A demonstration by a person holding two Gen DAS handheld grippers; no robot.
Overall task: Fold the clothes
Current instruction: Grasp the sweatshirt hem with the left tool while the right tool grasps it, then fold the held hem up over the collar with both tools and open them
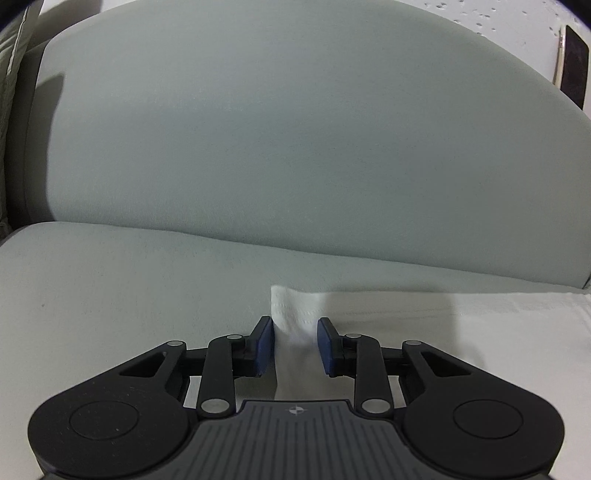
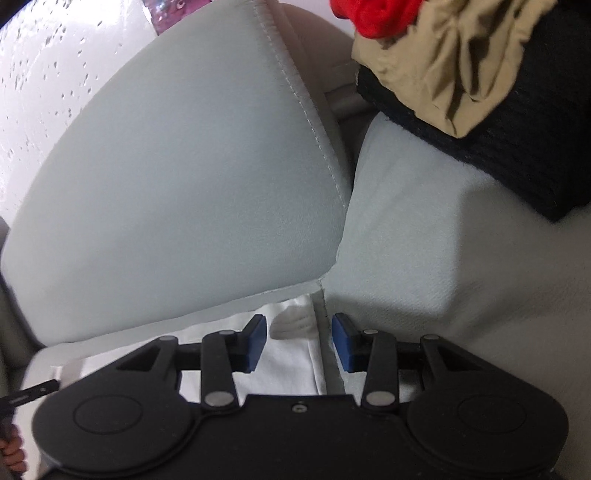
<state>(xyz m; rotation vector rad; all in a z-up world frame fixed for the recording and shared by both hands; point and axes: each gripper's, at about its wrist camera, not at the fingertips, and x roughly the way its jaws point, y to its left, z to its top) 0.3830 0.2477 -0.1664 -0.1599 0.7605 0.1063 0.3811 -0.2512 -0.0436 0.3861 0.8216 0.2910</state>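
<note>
Both grippers hover low over a pale grey sofa with their blue-padded jaws spread. Left gripper (image 1: pixel 295 341) straddles a raised corner of the white cloth garment (image 1: pixel 291 314), which stands up between the pads; the left pad lies right against the fabric edge, while the right pad stands a little apart from it, so nothing is pinched. From there the garment lies flat to the right across the sofa seat cushion (image 1: pixel 110 295), its far edge tucked along the foot of the backrest.

Right gripper (image 2: pixel 297 341) is likewise parted over the garment's other corner (image 2: pixel 291 325), where a hemmed edge with a small fold lies beside the stitched seam between two seat cushions. Neither pad visibly grips it.

Directly ahead of both grippers rises the smooth grey backrest cushion (image 2: pixel 177 177), close enough to bound the workspace. To the right, on the neighbouring seat, sits a pile of other clothes: a dark navy knitted piece (image 2: pixel 517 155) beneath a crumpled tan fabric (image 2: pixel 454 62), with a bright red item (image 2: pixel 373 16) on top. A white speckled wall (image 2: pixel 33 74) shows behind the sofa. At the lower left edge of the right wrist view, fingers of a hand (image 2: pixel 11 454) are partly visible.
</note>
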